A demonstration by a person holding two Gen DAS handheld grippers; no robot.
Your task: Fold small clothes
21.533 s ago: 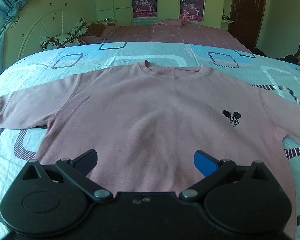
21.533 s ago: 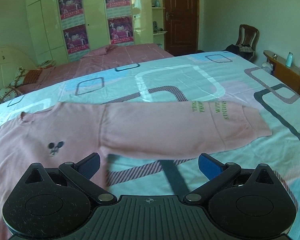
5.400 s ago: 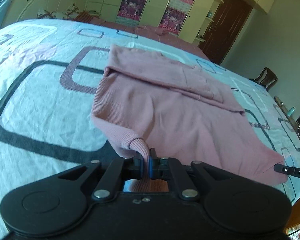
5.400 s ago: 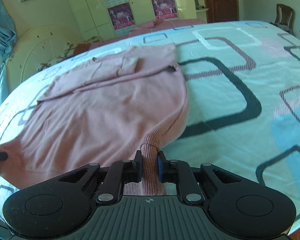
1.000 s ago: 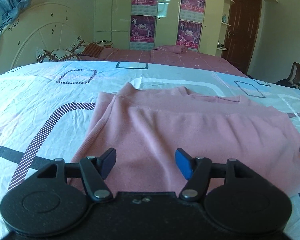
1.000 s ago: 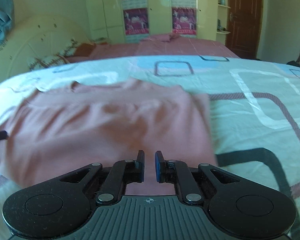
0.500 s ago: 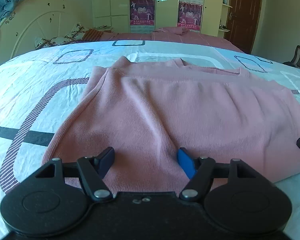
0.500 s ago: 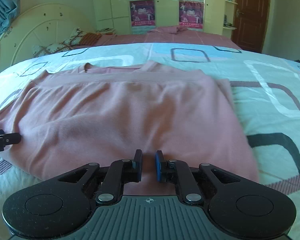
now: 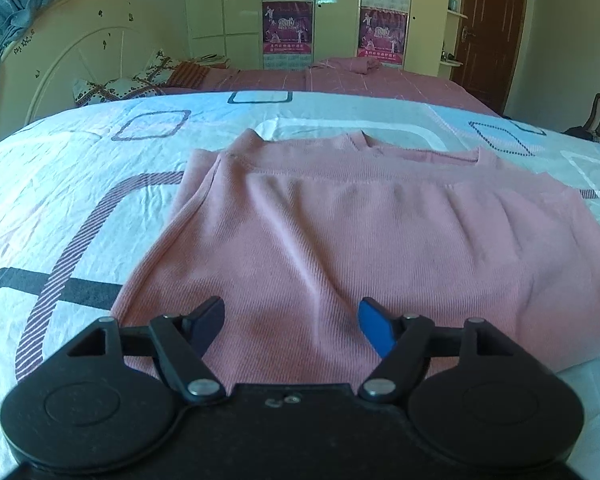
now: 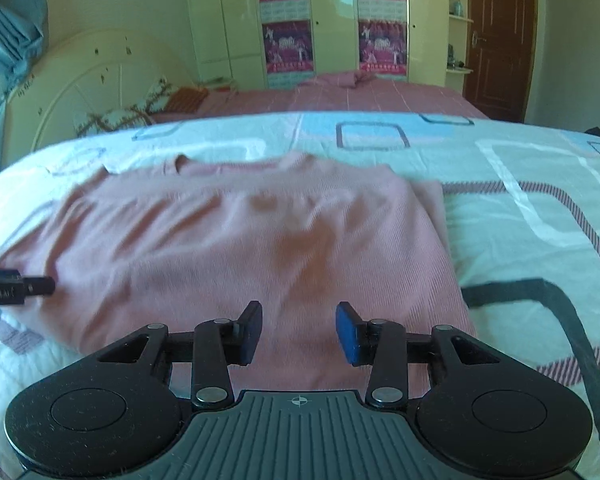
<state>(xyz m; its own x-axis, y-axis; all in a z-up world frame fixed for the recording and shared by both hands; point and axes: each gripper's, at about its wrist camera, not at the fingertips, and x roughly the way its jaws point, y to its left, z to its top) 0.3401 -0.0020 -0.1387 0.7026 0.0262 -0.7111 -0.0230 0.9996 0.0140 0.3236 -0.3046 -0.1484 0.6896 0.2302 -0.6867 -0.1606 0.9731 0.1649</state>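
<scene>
The pink sweatshirt [image 9: 360, 232] lies folded on the bed, sleeves tucked in and the bottom half laid up over the chest, neckline at the far edge. It also shows in the right wrist view [image 10: 240, 240]. My left gripper [image 9: 292, 320] is open and empty, hovering over the near left part of the fold. My right gripper [image 10: 298, 330] is open and empty over the near right part. The tip of the left gripper [image 10: 16, 286] pokes in at the left of the right wrist view.
The bed has a white and blue quilt [image 9: 60, 208] with square patterns. A second bed with a pink cover [image 9: 340, 78] stands behind, with a white headboard [image 9: 72, 52], wardrobes [image 10: 332, 20] and a brown door [image 9: 492, 28].
My right gripper has opened, its jaws now well apart. Both grippers have drawn back a little from the folded sweatshirt, which lies still.
</scene>
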